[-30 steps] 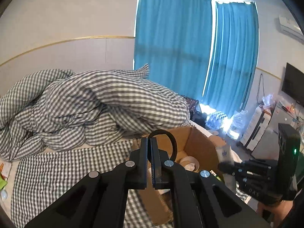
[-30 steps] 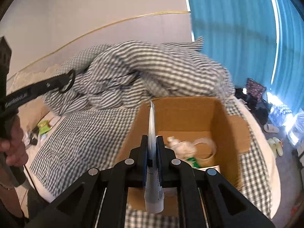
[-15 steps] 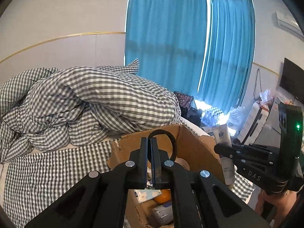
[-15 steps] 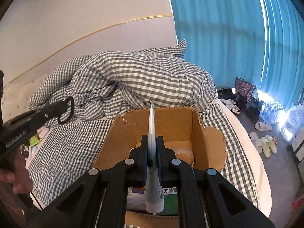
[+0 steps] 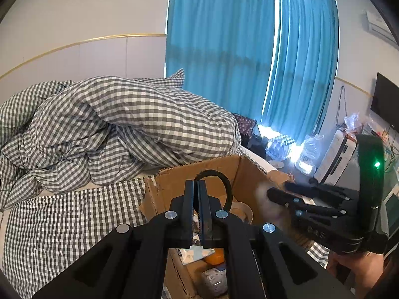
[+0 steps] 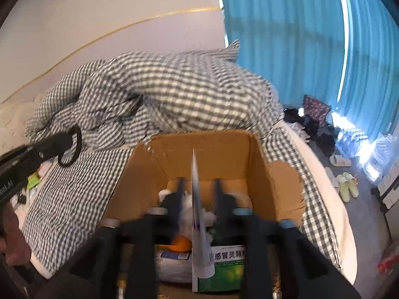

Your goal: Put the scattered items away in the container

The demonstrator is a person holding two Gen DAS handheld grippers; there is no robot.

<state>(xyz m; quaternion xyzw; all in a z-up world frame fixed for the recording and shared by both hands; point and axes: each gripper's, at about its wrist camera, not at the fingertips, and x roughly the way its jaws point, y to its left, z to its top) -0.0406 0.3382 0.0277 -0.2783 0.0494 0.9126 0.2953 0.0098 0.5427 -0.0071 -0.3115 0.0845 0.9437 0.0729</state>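
Note:
An open cardboard box [image 6: 281, 186] stands on the checked bed sheet and holds several items. My right gripper [image 6: 198, 182] hangs over the box and its jaws are opening. A white tube [image 6: 197, 211] stands edge-on between them, clear of both blurred fingers, its lower end down among the box's contents. My left gripper [image 5: 195, 186] is shut on a thin black ring [image 5: 225, 186] above the box's [image 5: 249, 174] left side. The right gripper [image 5: 279, 190] shows at the right of the left wrist view. The left gripper [image 6: 67, 137] and the ring [image 6: 79, 142] show at the far left of the right wrist view.
Inside the box lie a tape roll [image 5: 243, 211], an orange [image 6: 182, 245] and a green-and-white packet [image 6: 224, 269]. A bunched checked duvet [image 5: 124, 124] rises behind the box. Blue curtains [image 5: 224, 62], slippers [image 6: 349, 184] and bags sit past the bed's right edge.
Both grippers have come forward over the box. The right gripper's jaws, shut on the white tube before, have spread apart. The left gripper still pinches the black ring.

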